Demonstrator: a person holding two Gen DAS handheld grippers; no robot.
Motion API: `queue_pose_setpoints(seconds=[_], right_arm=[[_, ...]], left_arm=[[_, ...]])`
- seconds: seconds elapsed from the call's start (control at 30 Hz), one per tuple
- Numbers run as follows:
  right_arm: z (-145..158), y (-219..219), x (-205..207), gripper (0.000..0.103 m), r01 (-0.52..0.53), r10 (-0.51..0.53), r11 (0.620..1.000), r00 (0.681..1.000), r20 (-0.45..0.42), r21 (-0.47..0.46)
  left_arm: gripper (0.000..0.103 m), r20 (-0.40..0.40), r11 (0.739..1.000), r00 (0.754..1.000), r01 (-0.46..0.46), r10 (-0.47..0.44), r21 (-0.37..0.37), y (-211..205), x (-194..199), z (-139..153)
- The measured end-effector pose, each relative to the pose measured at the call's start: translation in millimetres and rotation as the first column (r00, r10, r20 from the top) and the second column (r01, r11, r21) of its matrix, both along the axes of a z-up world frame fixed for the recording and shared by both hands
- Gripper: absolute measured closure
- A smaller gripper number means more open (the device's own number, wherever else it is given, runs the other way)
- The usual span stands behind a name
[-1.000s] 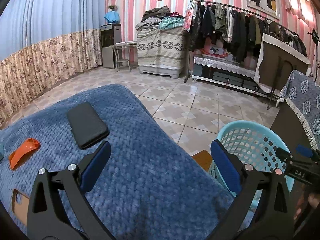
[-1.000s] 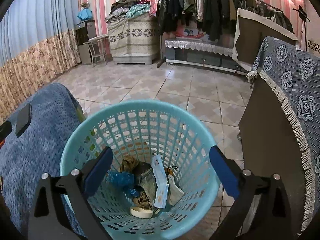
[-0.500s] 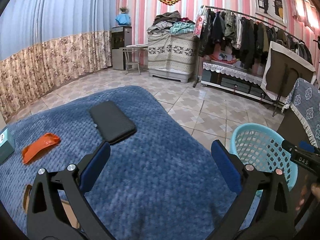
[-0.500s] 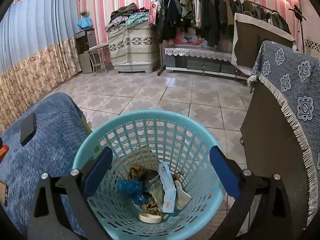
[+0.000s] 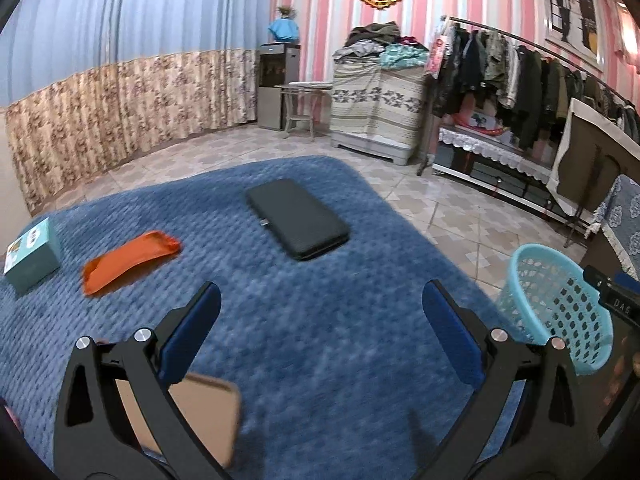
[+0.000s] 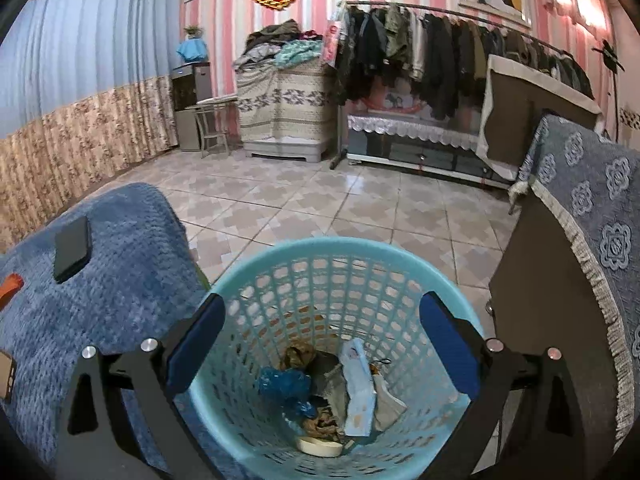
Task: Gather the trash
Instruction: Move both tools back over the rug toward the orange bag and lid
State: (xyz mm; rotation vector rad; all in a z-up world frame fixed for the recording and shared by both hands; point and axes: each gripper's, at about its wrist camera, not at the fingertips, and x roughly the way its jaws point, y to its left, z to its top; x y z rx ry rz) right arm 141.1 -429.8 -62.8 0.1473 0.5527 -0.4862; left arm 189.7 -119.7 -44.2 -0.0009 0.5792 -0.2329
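My left gripper hangs open and empty over the blue blanket. Ahead of it to the left lies an orange wrapper. A black phone lies further ahead, and a teal box sits at the far left. A tan phone lies under the left finger. My right gripper is open and empty above the turquoise basket, which holds several scraps: a blue bag, a pale packet and brown wrappers.
The basket stands on the tiled floor between the blanket's right edge and a brown cabinet with a patterned cover. A clothes rack and a draped chest line the far wall.
My left gripper has swung left and pulled back over the blanket, bringing the orange wrapper, teal box and tan phone into view. My right gripper has risen and backed off from the basket.
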Motion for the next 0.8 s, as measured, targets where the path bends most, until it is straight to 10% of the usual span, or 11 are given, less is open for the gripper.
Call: queue_pose_setpoints(seconds=[0.47, 0.8], right_arm=[[-7, 34, 18, 0.007, -0.101, 0.102, 0.994, 0.995, -0.016, 0.043], [-16, 47, 27, 0.007, -0.116, 0.117, 0.993, 0.991, -0.058, 0.029]], left_arm=[[0.006, -0.048, 0.981, 0.980, -0.192, 0.194, 0.037, 114, 13, -26], [0.006, -0.172, 0.968, 0.953, -0.239, 0.249, 0.078, 193, 92, -40]])
